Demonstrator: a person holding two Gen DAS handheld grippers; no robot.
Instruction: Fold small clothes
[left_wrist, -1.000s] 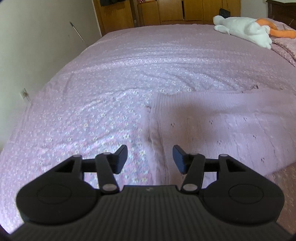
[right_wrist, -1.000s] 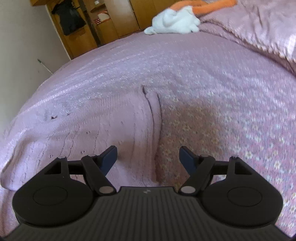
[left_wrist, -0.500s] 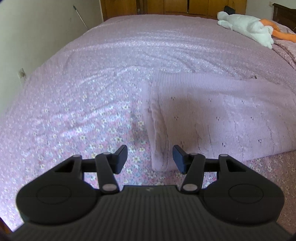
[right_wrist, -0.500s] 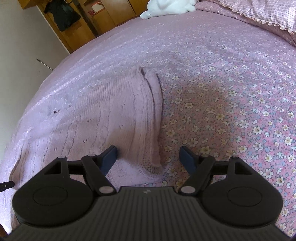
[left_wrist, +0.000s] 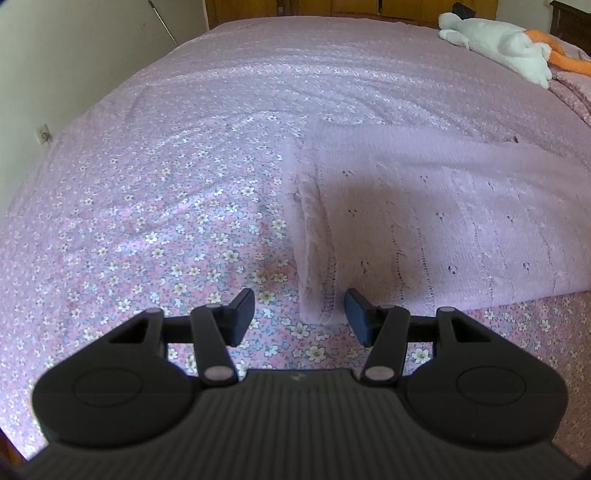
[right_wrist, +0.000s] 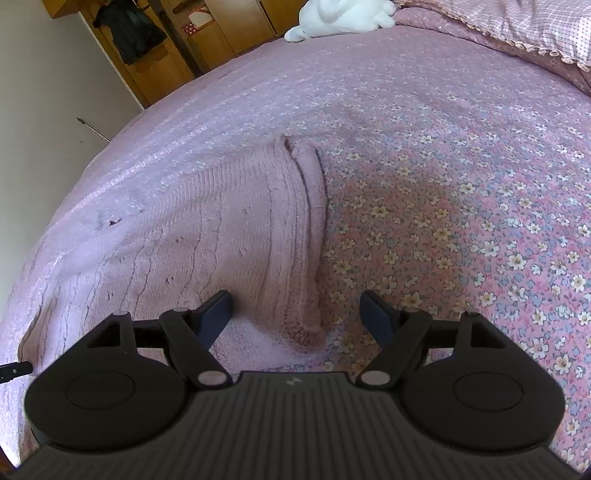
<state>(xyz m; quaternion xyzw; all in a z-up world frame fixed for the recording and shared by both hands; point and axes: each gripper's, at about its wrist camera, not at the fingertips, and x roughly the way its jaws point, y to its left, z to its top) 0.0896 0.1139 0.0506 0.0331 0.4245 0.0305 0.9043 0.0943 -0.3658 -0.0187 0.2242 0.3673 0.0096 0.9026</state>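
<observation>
A pale pink knitted garment (left_wrist: 424, 221) lies flat and folded on the flowered bedspread (left_wrist: 166, 221). In the left wrist view its folded left edge runs toward me and its near left corner sits just ahead of my open, empty left gripper (left_wrist: 299, 319). In the right wrist view the same garment (right_wrist: 221, 236) lies left of centre; its folded right edge ends at a near corner between the fingers of my open, empty right gripper (right_wrist: 295, 315).
A white and orange plush toy (left_wrist: 498, 40) lies at the far end of the bed, also in the right wrist view (right_wrist: 343, 14). A checked pillow (right_wrist: 535, 26) is at the far right. Wooden cupboards (right_wrist: 221, 33) and a wall (left_wrist: 55, 55) border the bed.
Both grippers have pulled back and risen from the garment; its near corners, which lay under the fingers, now show ahead of them. Both stay open.
</observation>
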